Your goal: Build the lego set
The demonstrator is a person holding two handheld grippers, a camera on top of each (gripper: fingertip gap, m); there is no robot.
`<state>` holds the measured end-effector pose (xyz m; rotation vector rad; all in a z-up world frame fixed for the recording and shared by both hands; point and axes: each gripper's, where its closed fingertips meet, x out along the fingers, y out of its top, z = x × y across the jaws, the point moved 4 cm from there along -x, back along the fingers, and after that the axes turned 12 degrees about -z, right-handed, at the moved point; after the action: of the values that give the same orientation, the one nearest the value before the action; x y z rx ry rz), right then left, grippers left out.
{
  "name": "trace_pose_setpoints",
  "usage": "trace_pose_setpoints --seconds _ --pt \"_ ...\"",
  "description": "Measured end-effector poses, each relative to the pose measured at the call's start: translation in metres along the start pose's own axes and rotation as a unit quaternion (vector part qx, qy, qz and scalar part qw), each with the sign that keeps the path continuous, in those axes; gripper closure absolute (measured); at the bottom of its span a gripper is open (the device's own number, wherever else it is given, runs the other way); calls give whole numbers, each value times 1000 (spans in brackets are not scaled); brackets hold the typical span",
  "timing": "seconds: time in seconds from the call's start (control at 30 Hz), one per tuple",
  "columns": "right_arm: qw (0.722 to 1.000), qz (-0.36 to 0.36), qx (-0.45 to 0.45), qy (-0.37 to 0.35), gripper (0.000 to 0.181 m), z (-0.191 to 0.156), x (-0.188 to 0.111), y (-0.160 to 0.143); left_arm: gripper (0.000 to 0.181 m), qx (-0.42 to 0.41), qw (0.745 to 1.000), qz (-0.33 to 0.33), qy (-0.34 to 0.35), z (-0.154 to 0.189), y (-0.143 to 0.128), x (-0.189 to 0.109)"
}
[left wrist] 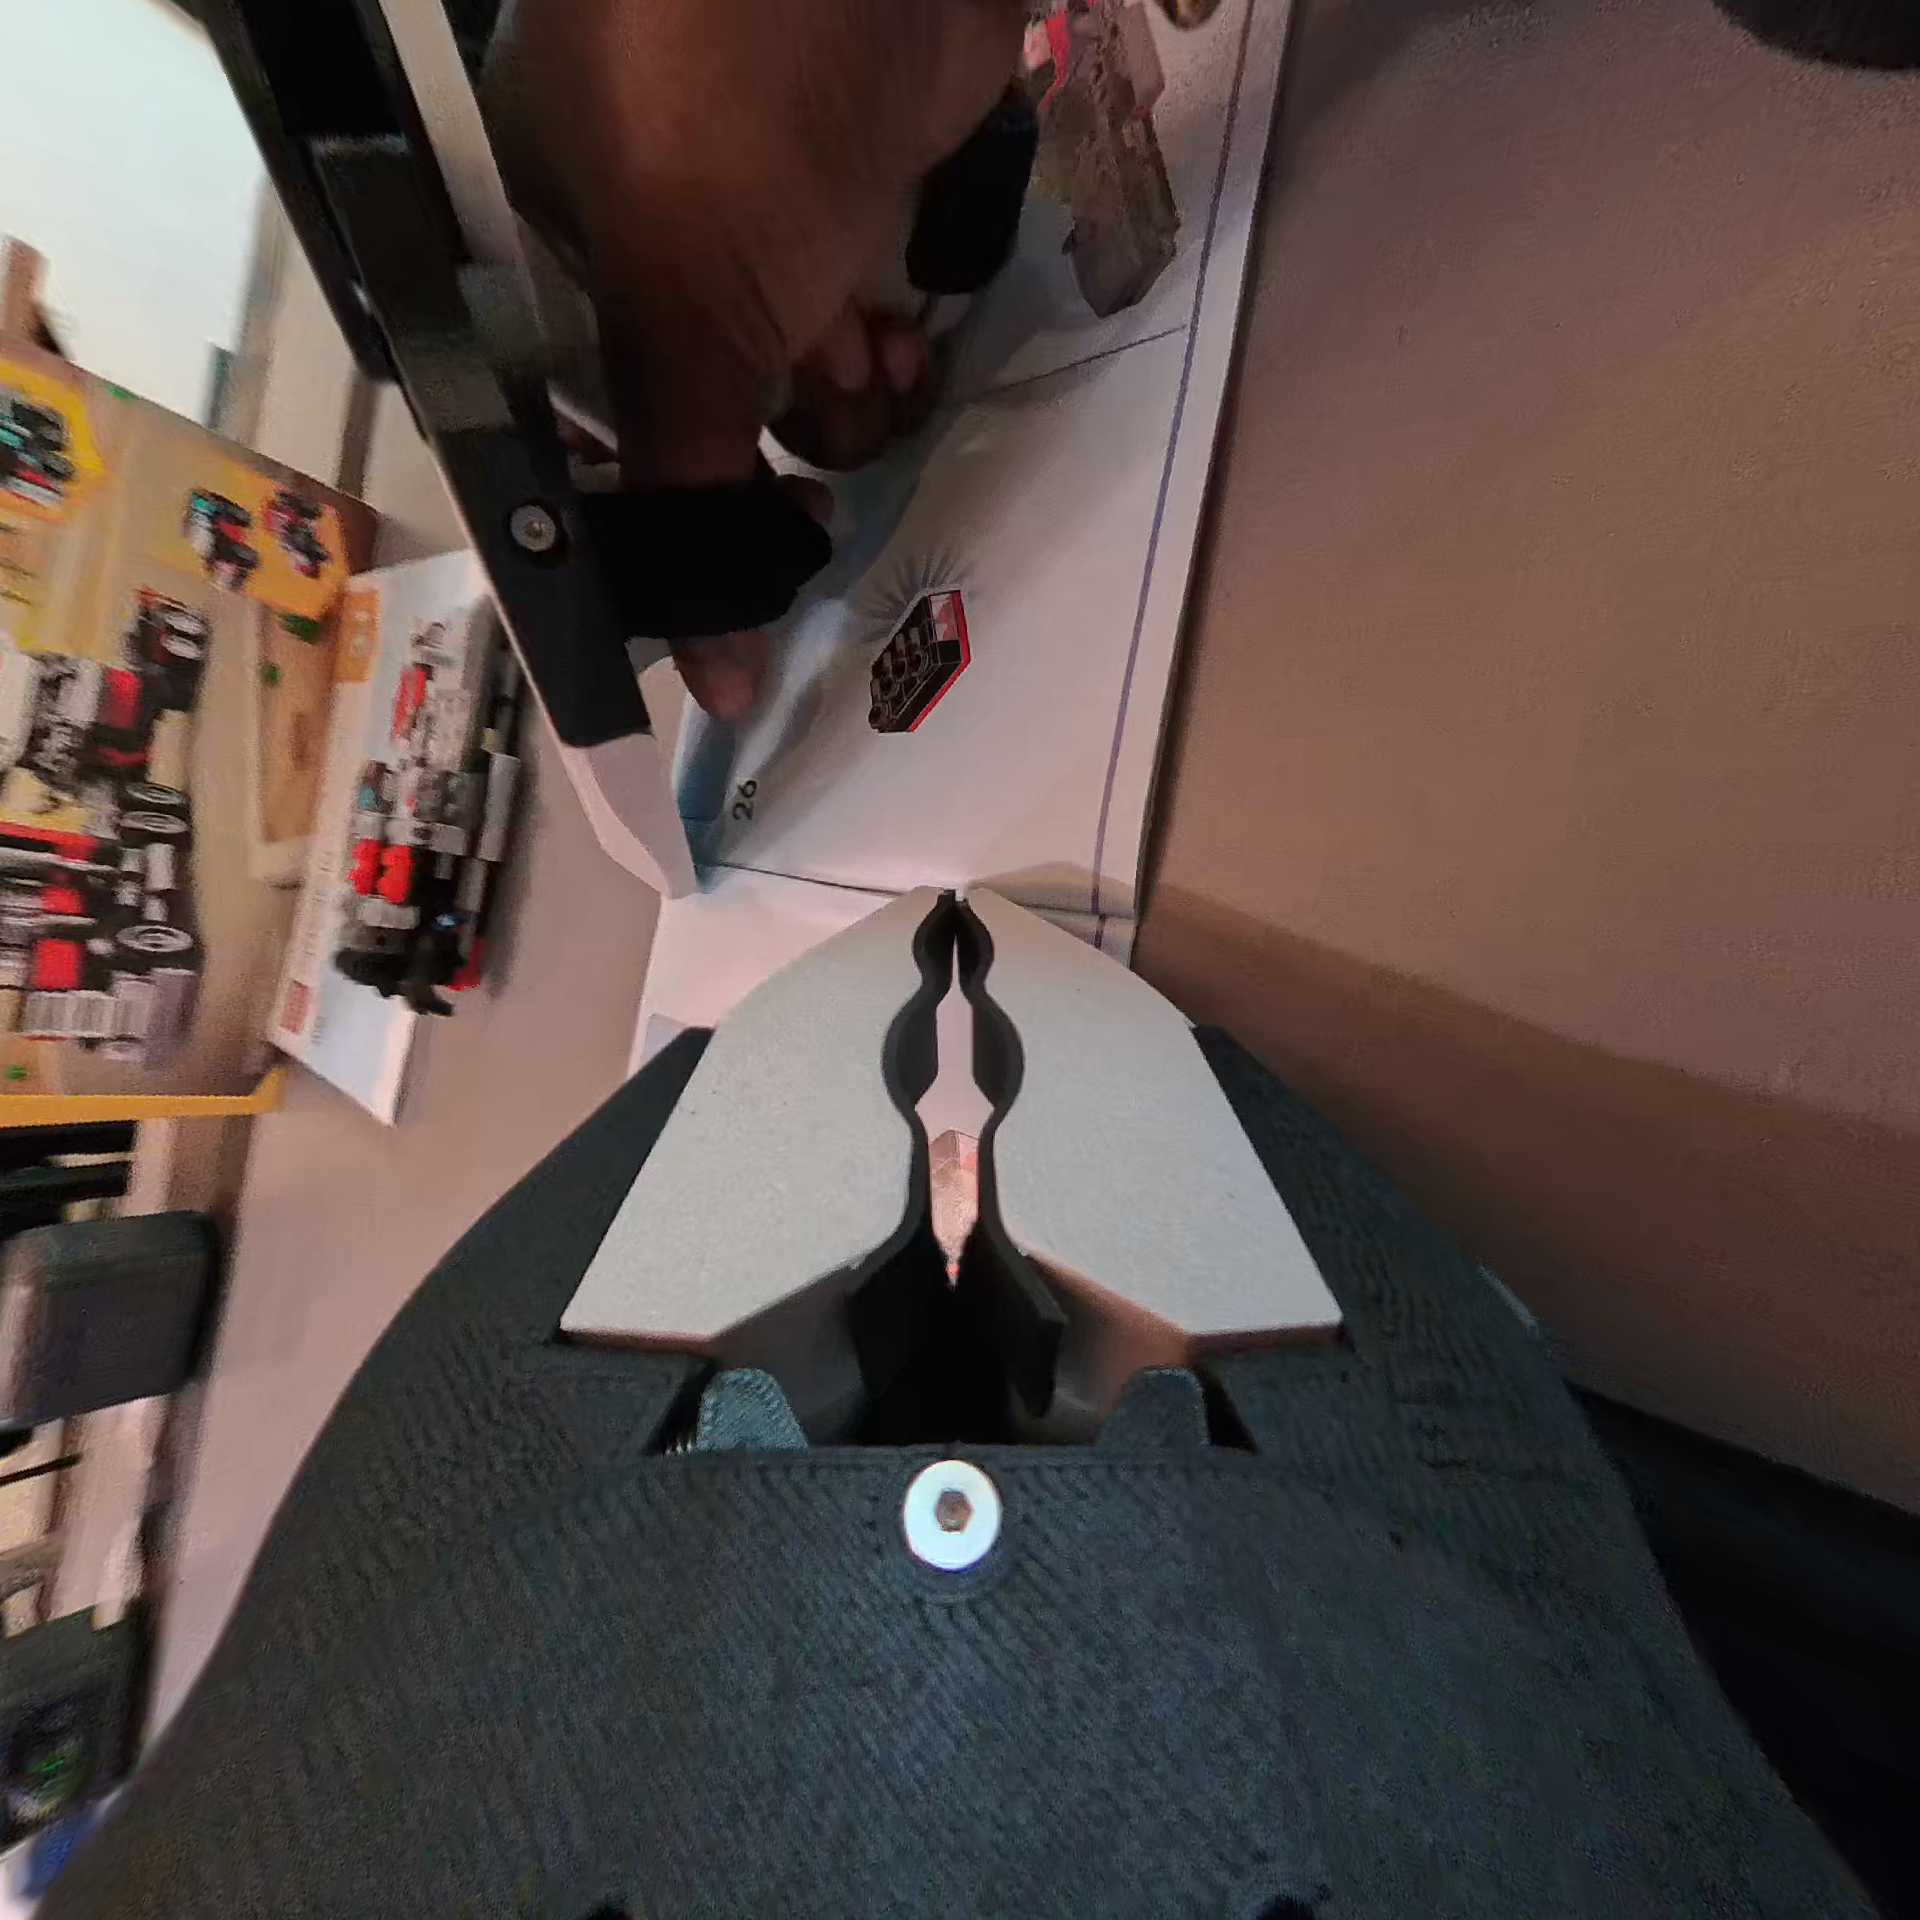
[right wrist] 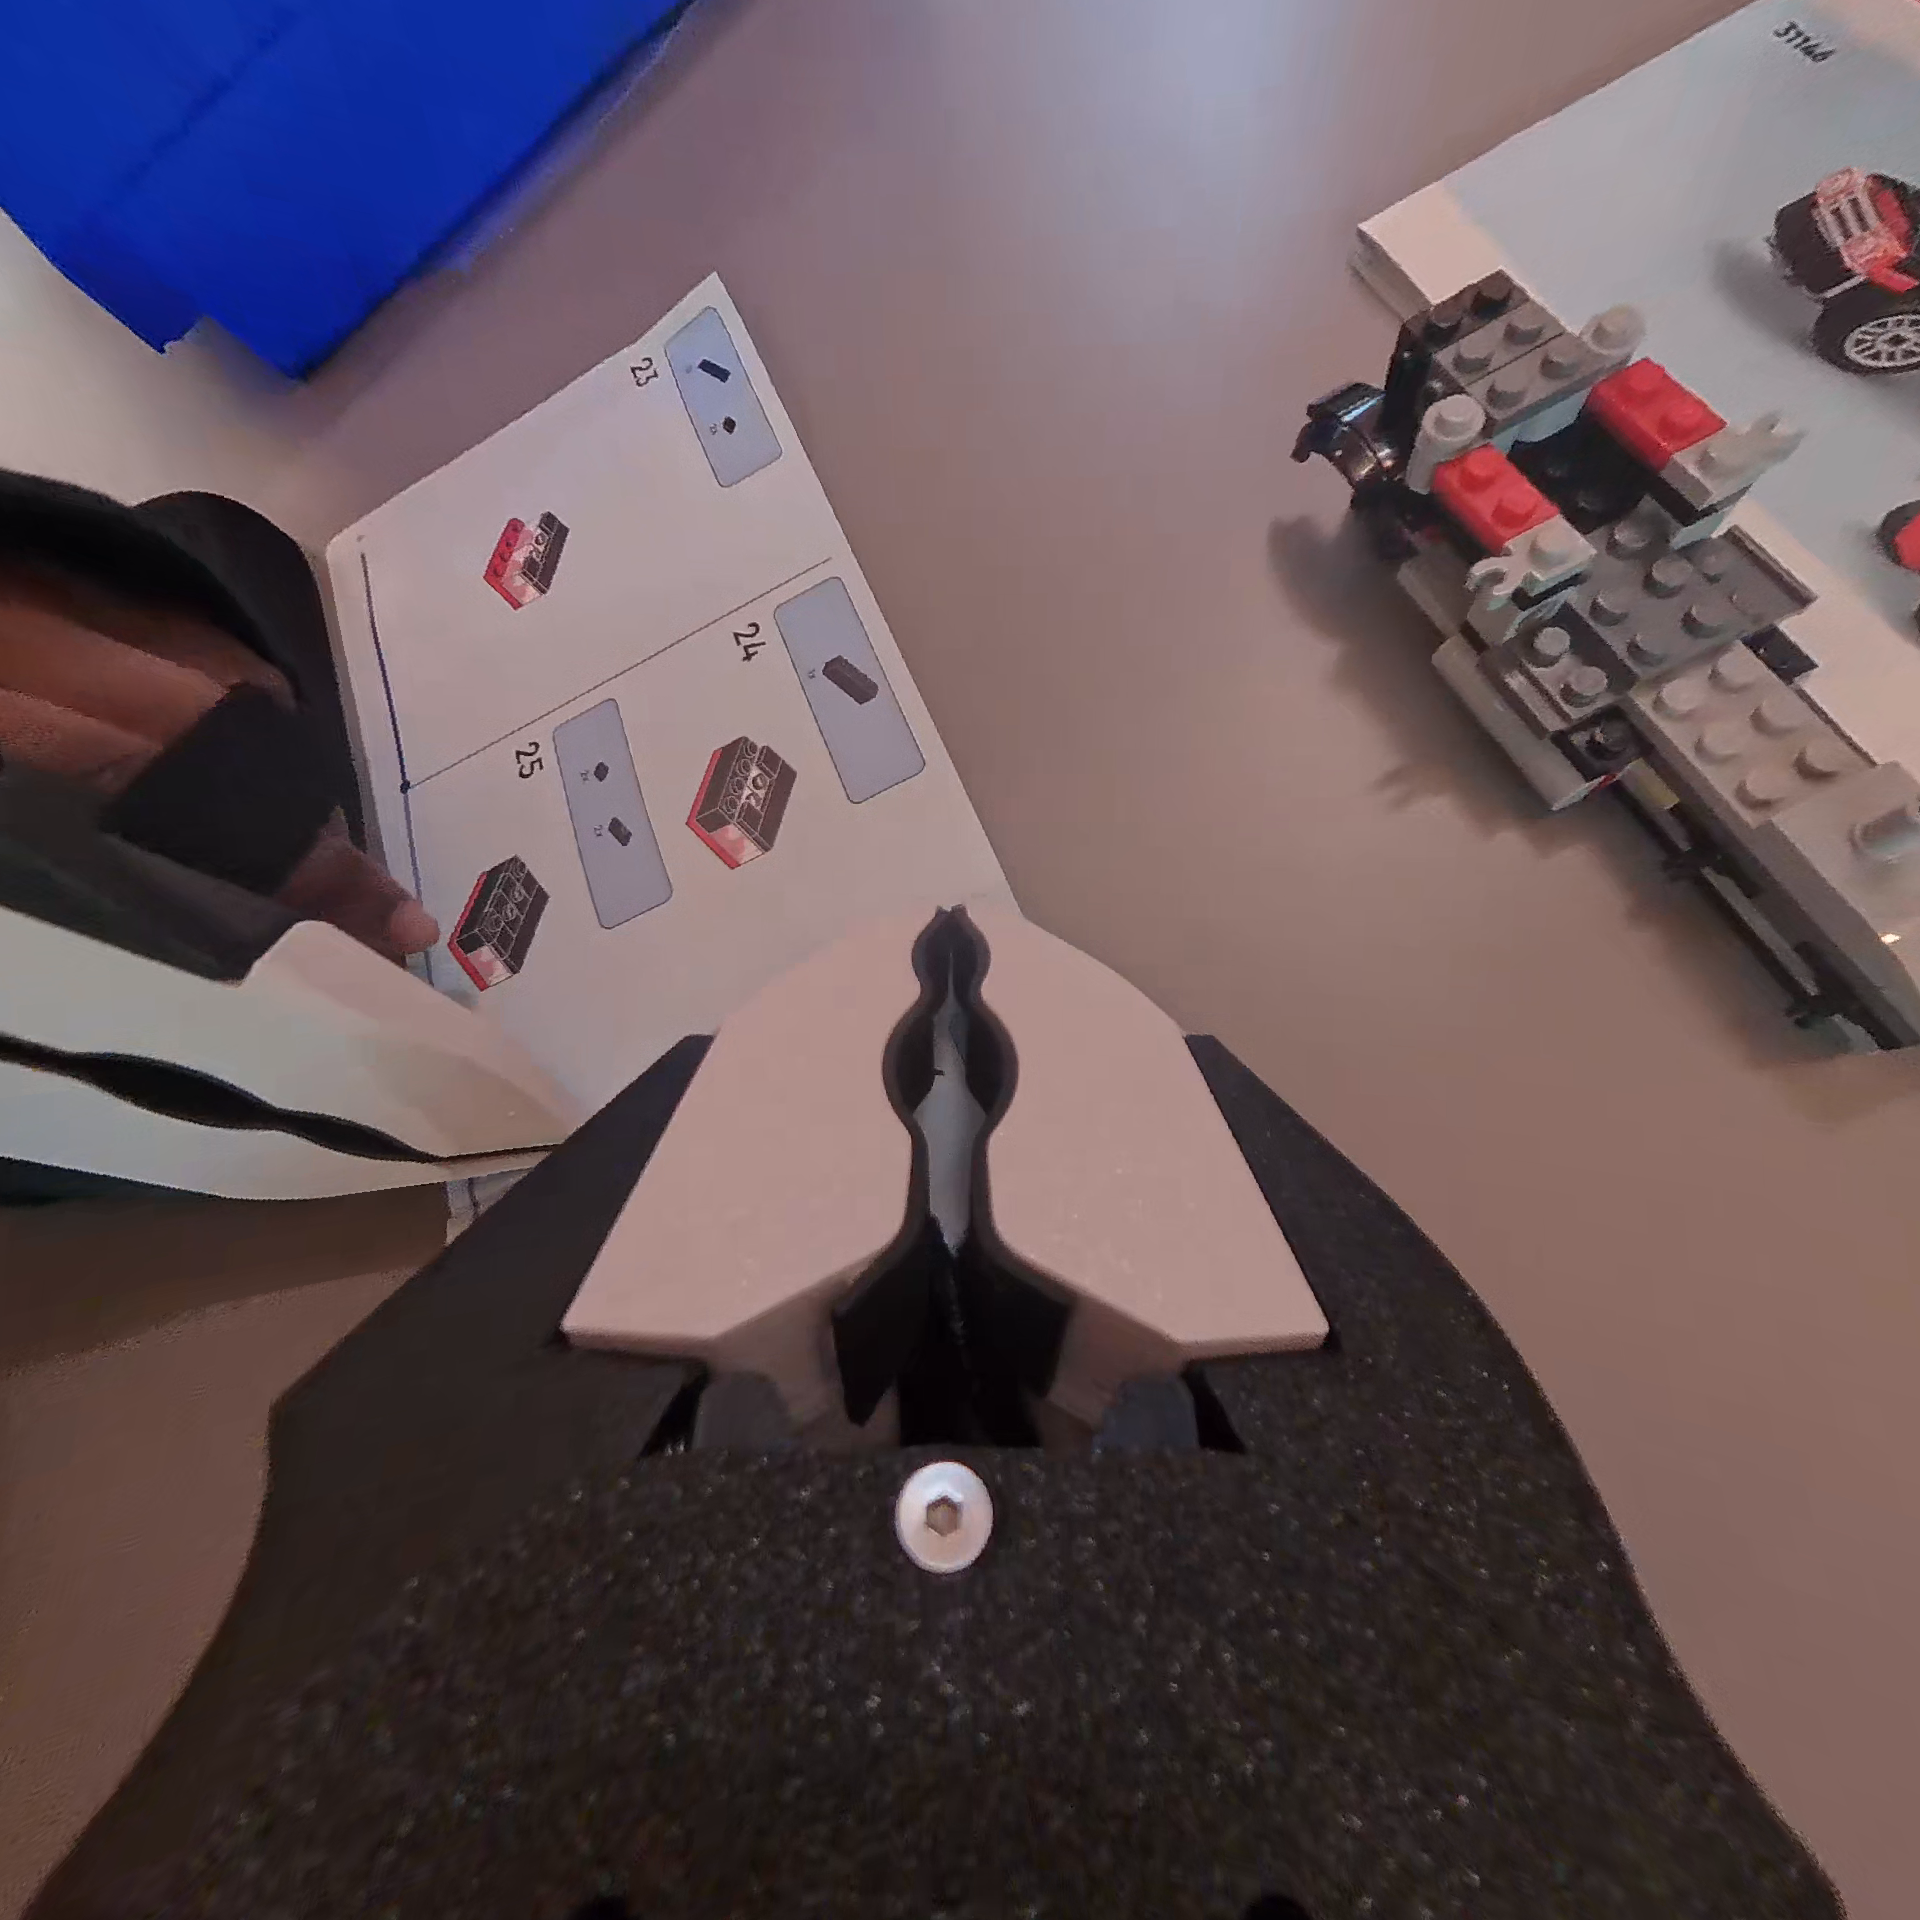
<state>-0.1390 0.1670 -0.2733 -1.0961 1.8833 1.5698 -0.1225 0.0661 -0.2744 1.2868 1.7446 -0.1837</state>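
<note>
Both the left gripper [left wrist: 952,902] and right gripper [right wrist: 952,916] are closed, each pinching an edge of the open booklet [right wrist: 644,644] on the table [right wrist: 1143,623]. The half-built Lego truck [right wrist: 1621,540] sits well right of it, partly on a second booklet [right wrist: 1621,177]

Lighting: soft, warm indoor light from above, moderately bright; we note a dim shadowed band on the table [left wrist: 1558,1091] in the left wrist view and short soft shadows beside the lego model [right wrist: 1621,561] in the right. Quality: we record strong wide-angle bending at the edges, motion blur on the lego box [left wrist: 114,748] at far left, and centres reasonably sharp.
</note>
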Motion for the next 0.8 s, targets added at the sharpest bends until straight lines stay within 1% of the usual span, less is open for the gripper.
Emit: trace_pose_setpoints --seconds 0.07,0.1,0.13,0.17,0.2,0.27,0.3,0.37,0.4,0.43,0.47,0.5,0.57,0.6,0.63,0.67,0.7,0.8 --pt "1000 11 -21 -4 179 -1 -4 0 180 25 998 -5 49 -1 1 1" --pt "999 29 -43 -6 173 -4 -10 2 180 42 996 -2 76 -1 3 2" --pt "997 50 -51 -16 162 -6 -21 5 180 57 994 7 97 -2 5 1" --pt "996 68 -58 -26 148 -8 -36 9 178 62 992 22 112 -3 7 -1" --pt "994 82 -60 -46 135 -9 -54 11 176 54 991 38 120 -4 8 -4" --pt "987 104 -49 -114 117 -6 -92 9 173 9 989 70 128 -13 9 -12" --pt "981 113 -35 -151 110 -4 -109 2 173 -24 986 95 135 -19 10 -18" --pt "968 125 21 -216 104 3 -137 -22 170 -111 970 159 147 -37 10 -34" --pt "961 124 61 -238 103 7 -145 -38 168 -163 955 197 149 -48 8 -42" --pt "955 114 104 -252 103 11 -150 -56 166 -219 935 238 146 -58 4 -51" --pt "951 100 141 -257 102 13 -152 -74 164 -277 908 283 135 -68 -2 -60" --pt "946 85 169 -262 101 14 -153 -89 162 -333 876 327 118 -77 -9 -68" --pt "938 49 198 -281 98 12 -152 -112 155 -423 808 404 70 -91 -26 -82" --pt "934 21 201 -296 98 12 -151 -121 153 -451 783 425 45 -94 -33 -85" --pt "932 -9 195 -304 97 10 -148 -128 153 -468 770 432 31 -95 -37 -86" --pt "934 -34 187 -301 97 7 -144 -133 152 -475 767 431 31 -96 -40 -86" --pt "935 -52 188 -295 96 5 -140 -137 152 -471 771 426 42 -97 -41 -86" --pt "924 -61 211 -313 106 9 -140 -148 152 -439 798 403 84 -95 -38 -86"
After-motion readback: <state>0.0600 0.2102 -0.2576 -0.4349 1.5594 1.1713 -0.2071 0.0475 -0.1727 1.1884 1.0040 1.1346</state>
